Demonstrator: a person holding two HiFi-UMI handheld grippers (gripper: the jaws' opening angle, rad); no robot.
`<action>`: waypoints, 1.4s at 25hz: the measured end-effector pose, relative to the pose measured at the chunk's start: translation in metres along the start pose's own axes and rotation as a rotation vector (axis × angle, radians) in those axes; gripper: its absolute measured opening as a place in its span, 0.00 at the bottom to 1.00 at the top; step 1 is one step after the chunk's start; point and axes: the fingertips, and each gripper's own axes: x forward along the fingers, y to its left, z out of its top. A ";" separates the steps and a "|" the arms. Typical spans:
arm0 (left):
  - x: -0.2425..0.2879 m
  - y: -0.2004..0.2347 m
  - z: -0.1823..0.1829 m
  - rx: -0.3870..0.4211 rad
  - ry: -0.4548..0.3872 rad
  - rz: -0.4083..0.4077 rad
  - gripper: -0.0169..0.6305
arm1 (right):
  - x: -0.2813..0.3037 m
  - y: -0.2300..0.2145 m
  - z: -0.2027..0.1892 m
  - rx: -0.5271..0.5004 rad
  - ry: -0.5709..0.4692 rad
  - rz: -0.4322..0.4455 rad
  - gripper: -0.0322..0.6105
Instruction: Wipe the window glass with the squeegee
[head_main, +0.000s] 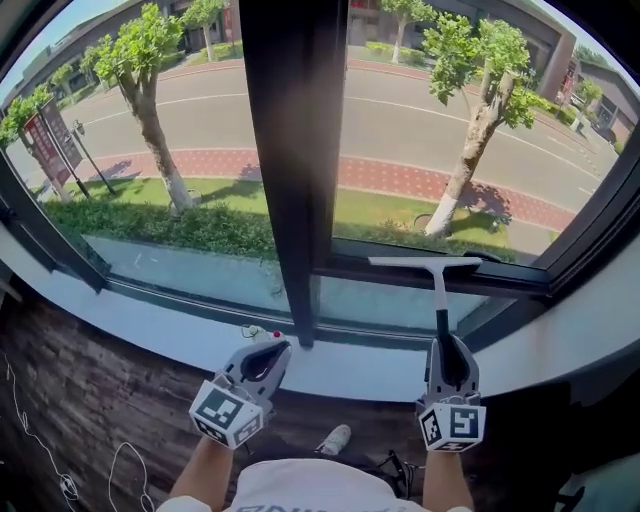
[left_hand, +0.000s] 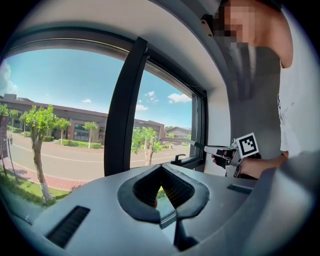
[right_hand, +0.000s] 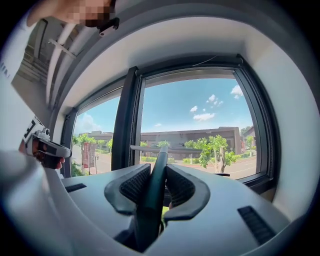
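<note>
Grippers side by side, low before sill (head_main: 350, 378); right gripper (head_main: 441, 345) upright, jaws clamped on squeegee (head_main: 437, 292) handle; blade level, low on right window glass (head_main: 400, 110), seemingly touching it; left gripper (head_main: 270, 352) angled toward dark mullion (head_main: 295, 150), jaws together, empty; trees (head_main: 470, 120) outside.

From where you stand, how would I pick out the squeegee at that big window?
Find the dark upright post splitting the wide window, then look at the pane to its right. Low before that pane stands the squeegee: a slim T, thin crossbar on top, stem clamped in the right gripper's jaws. The left gripper holds nothing.
</note>
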 end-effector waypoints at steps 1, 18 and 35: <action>0.000 -0.005 0.000 0.001 -0.002 -0.006 0.05 | -0.006 -0.003 0.001 0.013 0.004 0.000 0.21; -0.121 -0.061 -0.048 0.007 -0.013 -0.025 0.05 | -0.134 0.061 0.024 -0.001 -0.044 -0.011 0.21; -0.130 -0.175 -0.019 0.027 -0.036 -0.114 0.05 | -0.240 -0.001 0.059 0.043 -0.046 -0.121 0.21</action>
